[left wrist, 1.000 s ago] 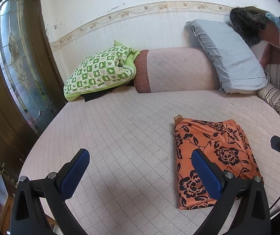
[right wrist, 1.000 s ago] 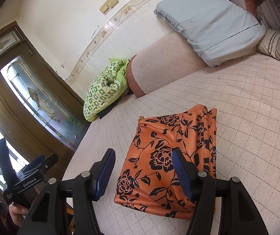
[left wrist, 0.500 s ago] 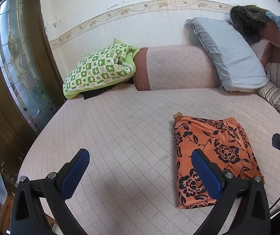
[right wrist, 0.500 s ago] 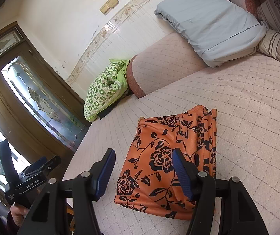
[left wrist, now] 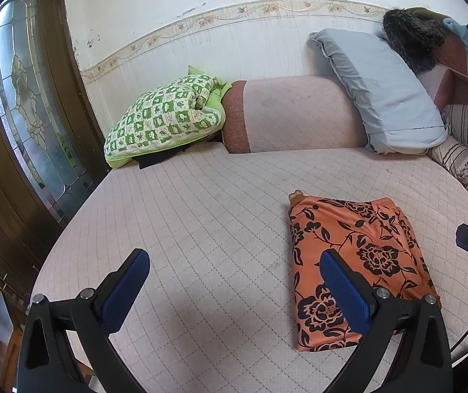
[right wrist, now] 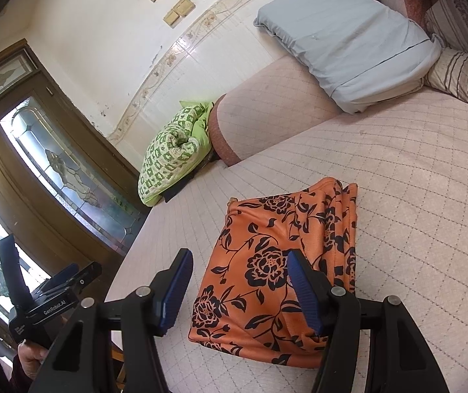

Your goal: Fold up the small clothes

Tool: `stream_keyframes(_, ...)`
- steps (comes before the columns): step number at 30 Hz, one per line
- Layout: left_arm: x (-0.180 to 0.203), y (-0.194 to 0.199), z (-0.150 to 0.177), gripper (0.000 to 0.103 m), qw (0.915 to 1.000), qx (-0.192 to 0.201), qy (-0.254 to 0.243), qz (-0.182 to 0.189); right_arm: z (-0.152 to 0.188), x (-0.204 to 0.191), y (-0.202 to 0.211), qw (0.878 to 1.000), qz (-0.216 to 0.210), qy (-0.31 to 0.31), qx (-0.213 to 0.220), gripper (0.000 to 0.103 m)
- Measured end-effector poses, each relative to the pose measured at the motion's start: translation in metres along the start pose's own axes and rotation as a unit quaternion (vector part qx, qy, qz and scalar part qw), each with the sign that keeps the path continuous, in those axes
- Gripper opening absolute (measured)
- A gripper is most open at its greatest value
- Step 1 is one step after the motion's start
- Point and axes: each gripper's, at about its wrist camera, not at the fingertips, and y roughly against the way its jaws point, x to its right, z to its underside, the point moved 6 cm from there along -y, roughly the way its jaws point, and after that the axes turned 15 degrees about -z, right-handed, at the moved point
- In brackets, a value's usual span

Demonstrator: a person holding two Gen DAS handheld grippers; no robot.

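item: orange floral garment (right wrist: 276,262), folded flat on the bed (left wrist: 201,229) toward its near edge. we judge it soft, light, limp; take it by a folded edge. left gripper (left wrist: 234,286) and right gripper (right wrist: 239,290) agape, empty.

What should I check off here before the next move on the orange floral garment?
1. Left gripper open, holding nothing: ok.
2. Right gripper open, holding nothing: ok.
3. Orange floral garment folded into a compact rectangle, flat on the bedspread: ok.
4. Stacked fold edges aligned on its right side: ok, only slightly staggered.
5. Underside layers smooth: cannot tell, hidden.
6. Green checked quilt and blue pillow away from the garment: ok.
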Motion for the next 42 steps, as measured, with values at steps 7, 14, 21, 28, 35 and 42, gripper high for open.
stream_keyframes(7, -0.003, 0.000, -0.004, 0.103, 1.0000, 0.004, 0.002, -0.004, -0.001, 0.004, -0.002, 1.000, 0.003, -0.005, 0.000, 0.064)
stream_keyframes(14, -0.002, -0.003, -0.003, 0.103, 1.0000, 0.000, -0.001, -0.004, -0.001, 0.003, -0.002, 1.000, 0.003, 0.001, 0.000, 0.064)
stream_keyframes(21, -0.004, -0.005, -0.004, 0.103, 1.0000, 0.000, 0.000, -0.008, -0.002, 0.004, -0.004, 1.000, 0.001, -0.003, 0.000, 0.064)
stream_keyframes(28, -0.003, -0.006, -0.004, 0.103, 1.0000, -0.001, -0.001, -0.008, -0.002, 0.004, -0.005, 1.000, 0.002, -0.001, -0.001, 0.064)
stream_keyframes(35, 0.000, -0.008, -0.003, 0.103, 1.0000, -0.004, -0.004, -0.007, -0.002, 0.006, -0.002, 1.000, 0.004, 0.000, -0.001, 0.064)
stream_keyframes(42, 0.005, -0.007, -0.004, 0.103, 1.0000, -0.003, -0.008, -0.005, -0.005, 0.013, 0.003, 1.000, 0.006, -0.005, 0.004, 0.064)
